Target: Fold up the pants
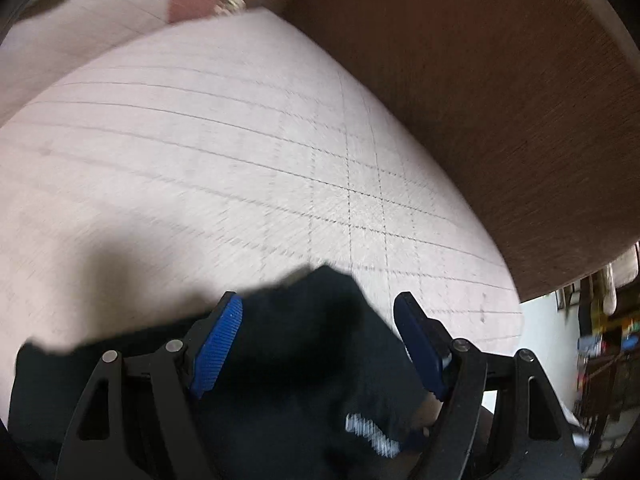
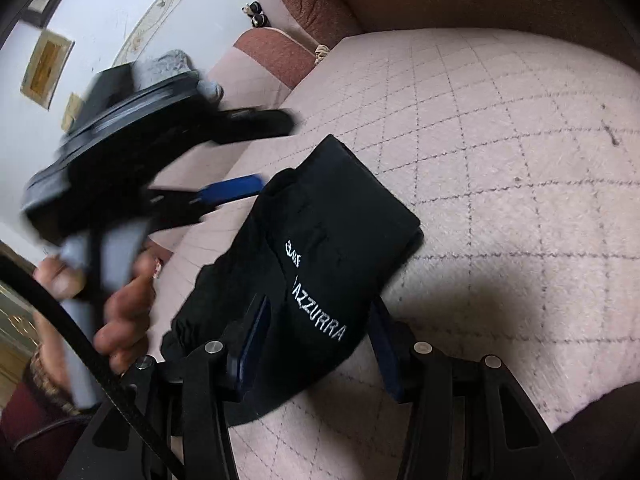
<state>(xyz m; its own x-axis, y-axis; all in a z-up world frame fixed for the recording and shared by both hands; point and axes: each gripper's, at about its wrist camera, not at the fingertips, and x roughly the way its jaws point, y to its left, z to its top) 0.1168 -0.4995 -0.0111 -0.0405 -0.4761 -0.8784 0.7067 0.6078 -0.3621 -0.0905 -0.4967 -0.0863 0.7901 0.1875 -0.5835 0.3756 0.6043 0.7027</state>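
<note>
The black pants [image 2: 340,220], folded into a compact bundle with white lettering, lie on the pink quilted sofa cushion [image 2: 500,160]. My right gripper [image 2: 318,340] straddles the bundle's near end with its blue pads apart, and a strip of cushion shows beside the right pad. My left gripper [image 2: 274,152], held by a hand [image 2: 124,308], hovers blurred at the bundle's left edge. Its jaws are wide with nothing between them. In the left wrist view the left gripper [image 1: 320,320] stands open over the pants [image 1: 300,368], above the cushion [image 1: 200,140].
A brown sofa backrest [image 1: 480,80] rises behind the cushion. A reddish-brown armrest [image 2: 272,48] lies at the far end. Framed pictures [image 2: 46,68] hang on the white wall to the left. Room clutter [image 1: 600,344] shows beyond the sofa's edge.
</note>
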